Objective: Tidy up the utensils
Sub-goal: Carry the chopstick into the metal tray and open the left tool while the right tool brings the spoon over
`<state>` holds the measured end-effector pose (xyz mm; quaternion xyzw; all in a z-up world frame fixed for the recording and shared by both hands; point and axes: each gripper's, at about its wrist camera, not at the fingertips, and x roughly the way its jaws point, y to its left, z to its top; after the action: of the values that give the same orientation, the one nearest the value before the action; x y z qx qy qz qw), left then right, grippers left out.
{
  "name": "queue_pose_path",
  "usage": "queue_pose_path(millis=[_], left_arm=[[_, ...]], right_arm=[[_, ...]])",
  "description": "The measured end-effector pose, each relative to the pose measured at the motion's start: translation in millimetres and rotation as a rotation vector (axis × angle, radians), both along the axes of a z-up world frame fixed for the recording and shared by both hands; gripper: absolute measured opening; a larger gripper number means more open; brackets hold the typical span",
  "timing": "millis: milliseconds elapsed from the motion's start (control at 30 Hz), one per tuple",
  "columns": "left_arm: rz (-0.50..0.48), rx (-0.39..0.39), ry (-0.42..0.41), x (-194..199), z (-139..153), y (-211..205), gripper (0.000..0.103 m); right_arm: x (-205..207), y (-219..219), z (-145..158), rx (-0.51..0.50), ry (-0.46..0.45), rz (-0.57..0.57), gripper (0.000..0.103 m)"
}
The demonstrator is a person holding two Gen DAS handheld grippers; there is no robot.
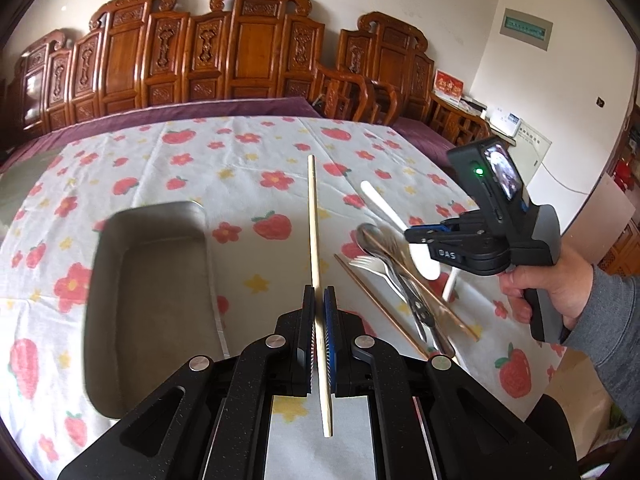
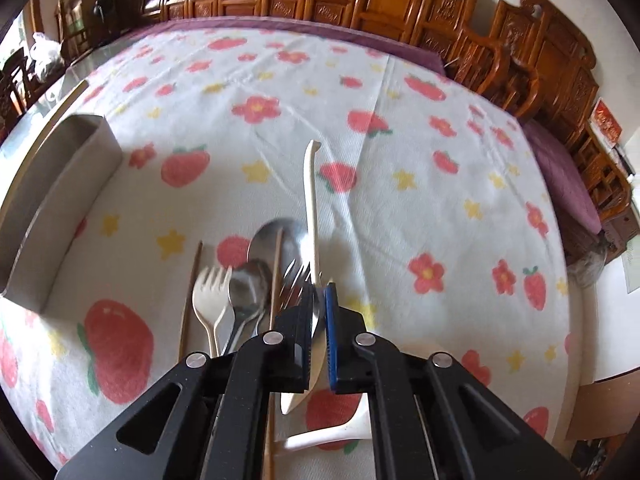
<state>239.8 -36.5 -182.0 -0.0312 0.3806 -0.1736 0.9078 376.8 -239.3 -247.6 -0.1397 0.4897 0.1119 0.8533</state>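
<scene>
A white tablecloth printed with red strawberries and flowers is covering the table, with carved wooden chairs standing along the far wall. A grey rectangular metal tray is lying on the cloth at the left. The left gripper is clamping a pale wooden chopstick, which is sticking out above the cloth. Only the left wrist view is showing the person's hand on the right gripper's handle. The right wrist view is showing the right gripper clamped on a white plastic knife, over a pile of spoons, forks and chopsticks just right of the tray.
</scene>
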Motion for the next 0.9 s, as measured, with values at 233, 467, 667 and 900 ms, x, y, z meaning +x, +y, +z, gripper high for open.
queue_pose_path(millis=[233, 467, 667, 900], left_arm=[[0.052, 0.028, -0.022, 1.3, 13.5, 32.1, 0.004], [0.126, 0.057, 0.029, 15.6, 3.1, 68.5, 0.004], [0.192, 0.077, 0.119, 28.8, -22.5, 93.7, 0.004], [0.219, 0.058, 0.181, 37.5, -41.0, 109.5, 0.004]], right_arm=[[-10.3, 6.9, 32.1, 0.049, -0.065, 0.008, 0.007], [-30.1, 40.2, 52.9, 0.111, -0.083, 0.08, 0.007], [-47.8, 81.6, 59.4, 0.167, -0.075, 0.159, 0.007], [-64.8, 119.1, 57.9, 0.196, -0.056, 0.23, 0.007]])
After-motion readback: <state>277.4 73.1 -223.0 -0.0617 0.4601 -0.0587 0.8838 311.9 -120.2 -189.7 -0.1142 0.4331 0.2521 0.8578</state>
